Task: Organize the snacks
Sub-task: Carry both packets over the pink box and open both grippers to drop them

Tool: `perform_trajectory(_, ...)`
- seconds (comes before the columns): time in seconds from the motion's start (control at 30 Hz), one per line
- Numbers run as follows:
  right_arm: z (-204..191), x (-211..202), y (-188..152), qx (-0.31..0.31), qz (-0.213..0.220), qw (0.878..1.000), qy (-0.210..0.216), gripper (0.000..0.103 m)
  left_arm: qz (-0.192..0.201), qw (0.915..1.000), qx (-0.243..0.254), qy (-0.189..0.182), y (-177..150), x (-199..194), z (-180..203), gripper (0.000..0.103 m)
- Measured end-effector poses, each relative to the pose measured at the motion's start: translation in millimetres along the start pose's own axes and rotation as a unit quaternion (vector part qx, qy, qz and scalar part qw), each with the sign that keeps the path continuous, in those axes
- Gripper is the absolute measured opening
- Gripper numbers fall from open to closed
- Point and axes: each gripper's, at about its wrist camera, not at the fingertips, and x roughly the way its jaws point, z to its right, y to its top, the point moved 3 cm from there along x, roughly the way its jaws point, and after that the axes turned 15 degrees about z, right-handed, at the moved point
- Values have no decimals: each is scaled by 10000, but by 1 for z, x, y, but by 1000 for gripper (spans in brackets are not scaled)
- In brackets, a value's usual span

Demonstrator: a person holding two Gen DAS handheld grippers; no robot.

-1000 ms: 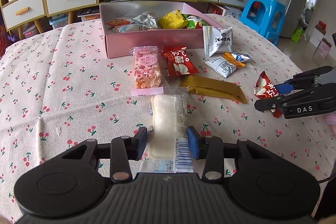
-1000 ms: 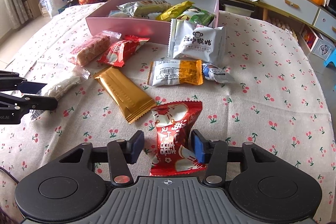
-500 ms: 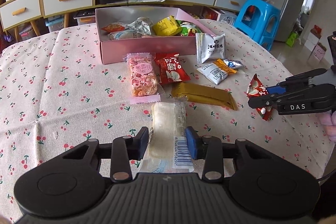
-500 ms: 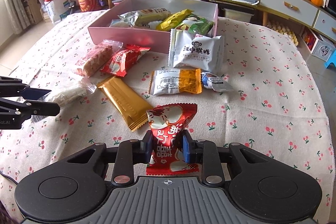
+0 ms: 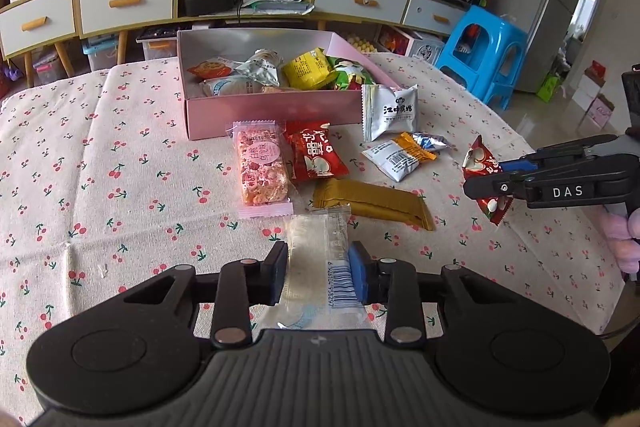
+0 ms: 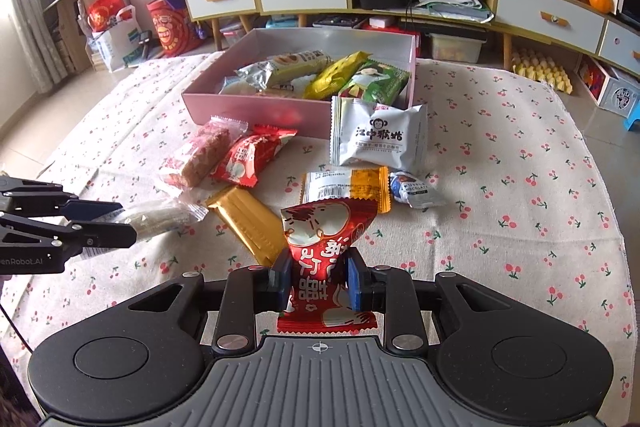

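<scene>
Pink card forms the open box [image 5: 276, 117], the landmark on the cherry-print surface [image 5: 100, 187]. At least six packets lie inside it; their lower parts are hidden behind the near wall, so the count is uncertain.

In front of the box, six packets lie loose:
- one pink-sealed rice bar [image 5: 261, 171], just in front of the box's near wall;
- one red packet [image 5: 315, 157], touching the bar's right side;
- one white monkey-logo packet [image 6: 378, 137], leaning on the box's right corner;
- one white-and-orange packet [image 6: 344, 183], in front of the monkey packet;
- one small blue-and-silver packet [image 6: 416, 189], touching the orange one; its print is too small to read;
- one gold bar [image 5: 372, 201], further from the box than the red packet.

Left tool [image 5: 318, 273]: jaws have just been closing, and the pads now press both edges of one clear-wrapped pale bar [image 5: 318, 247], nearest the viewer in front of the box. Its near end is cut off by the tool body.

Right tool [image 6: 319, 283]: clamped on a second red packet [image 6: 328, 227], held clear of the surface, well right of the box.
</scene>
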Motion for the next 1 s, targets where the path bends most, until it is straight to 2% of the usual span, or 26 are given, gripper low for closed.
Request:
perform_trajectory(0.27,6,3,13,274,80,9996,-62,25,9,9996,-295,17,10,1,-2,28)
perform_trajectory(0.4,6,6,20,379,108,9992,-52,25,82,9993,-377,17,19,1,-3,18)
perform_trajectory(0.7,4,15,37,591,170,9981,29,25,13,9990,-439,-6,26,10,-4,13)
perform_trajectory(0.73,5,16,38,624,161,9979,30,25,15,9991,-434,-6,27,11,-4,11)
perform_trajectory(0.77,6,18,39,657,148,9977,30,25,2,9991,-414,2,27,11,-4,1)
perform_trajectory(0.83,7,20,41,697,132,9975,52,25,-53,9991,-422,29,27,13,-4,0)
perform_trajectory(0.87,7,21,41,731,116,9972,74,25,-96,9991,-411,46,27,14,-3,1)
perform_trajectory(0.93,8,22,40,792,58,9968,123,25,-275,9989,-372,3,24,17,-2,8)
perform_trajectory(1.0,7,25,36,823,-52,9964,170,25,-328,9987,-386,70,18,20,-2,31)
